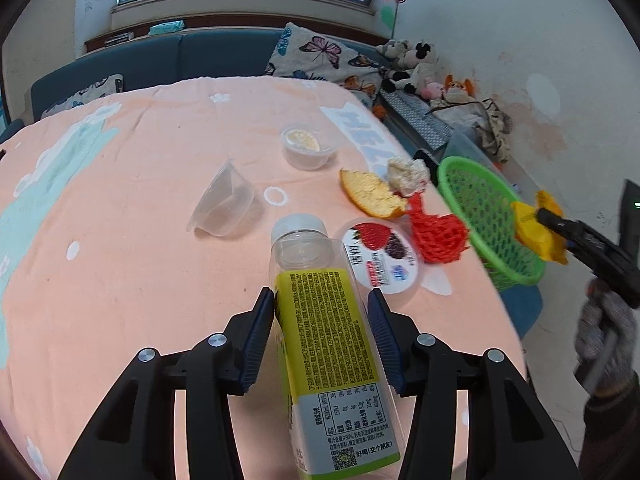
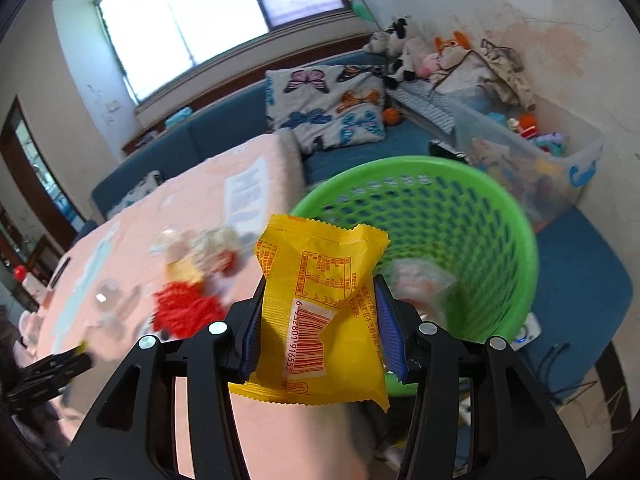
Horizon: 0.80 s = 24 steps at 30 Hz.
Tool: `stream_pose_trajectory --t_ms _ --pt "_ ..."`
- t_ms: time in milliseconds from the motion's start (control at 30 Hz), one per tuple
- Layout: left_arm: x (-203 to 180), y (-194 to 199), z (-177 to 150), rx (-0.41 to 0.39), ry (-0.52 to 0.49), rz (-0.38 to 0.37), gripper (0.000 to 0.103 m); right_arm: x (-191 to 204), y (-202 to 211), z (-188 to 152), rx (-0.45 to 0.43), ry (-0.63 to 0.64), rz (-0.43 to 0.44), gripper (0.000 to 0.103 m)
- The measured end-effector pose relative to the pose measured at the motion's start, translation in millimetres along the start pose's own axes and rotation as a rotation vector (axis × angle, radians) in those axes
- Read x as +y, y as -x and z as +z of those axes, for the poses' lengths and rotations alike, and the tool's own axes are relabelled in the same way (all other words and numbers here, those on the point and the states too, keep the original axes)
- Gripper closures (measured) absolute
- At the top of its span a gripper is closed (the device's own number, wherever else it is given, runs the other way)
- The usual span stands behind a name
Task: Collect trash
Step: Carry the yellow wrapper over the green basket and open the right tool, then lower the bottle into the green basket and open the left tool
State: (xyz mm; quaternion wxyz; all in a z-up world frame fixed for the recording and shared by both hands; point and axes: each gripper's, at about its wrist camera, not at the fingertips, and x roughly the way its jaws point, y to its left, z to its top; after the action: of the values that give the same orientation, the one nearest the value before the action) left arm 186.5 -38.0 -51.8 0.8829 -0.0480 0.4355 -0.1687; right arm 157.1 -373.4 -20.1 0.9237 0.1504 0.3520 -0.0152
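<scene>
My left gripper [image 1: 322,300] is shut on an empty clear bottle [image 1: 328,336] with a yellow-green label, held above the peach tablecloth [image 1: 140,272]. My right gripper [image 2: 320,284] is shut on a yellow snack wrapper [image 2: 320,304] and holds it at the near rim of the green mesh basket [image 2: 460,216]; a clear wrapper [image 2: 420,280] lies inside. In the left wrist view the right gripper [image 1: 544,216] holds the yellow wrapper [image 1: 536,228] at the basket [image 1: 480,208] off the table's right edge. On the table lie a yogurt cup [image 1: 382,256], red foam net [image 1: 436,232], orange peel [image 1: 372,194] and crumpled paper [image 1: 406,174].
Two clear plastic cups [image 1: 226,208] [image 1: 306,146] lie further back on the table. A blue sofa [image 2: 224,136] with butterfly cushions [image 2: 328,108] runs behind it. A clear storage bin [image 2: 532,160] of toys and plush toys [image 2: 416,52] stand past the basket.
</scene>
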Motion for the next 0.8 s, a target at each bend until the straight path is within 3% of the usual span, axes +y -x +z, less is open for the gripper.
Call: stream_pose_trajectory --t_ms 367,533,800 --pt "-33 31 35 -0.078 -0.037 -0.097 0.056 -64 -30 12 0.022 -0.074 -0.113 0.046" --pt "-67 25 57 -0.087 -0.091 -0.146 0.057 -79 -36 11 0.027 -0.073 -0.148 0.035" --pt "-130 0 91 -0.08 -0.182 -0.219 0.057 -93 -35 16 0.008 -0.067 -0.164 0.027"
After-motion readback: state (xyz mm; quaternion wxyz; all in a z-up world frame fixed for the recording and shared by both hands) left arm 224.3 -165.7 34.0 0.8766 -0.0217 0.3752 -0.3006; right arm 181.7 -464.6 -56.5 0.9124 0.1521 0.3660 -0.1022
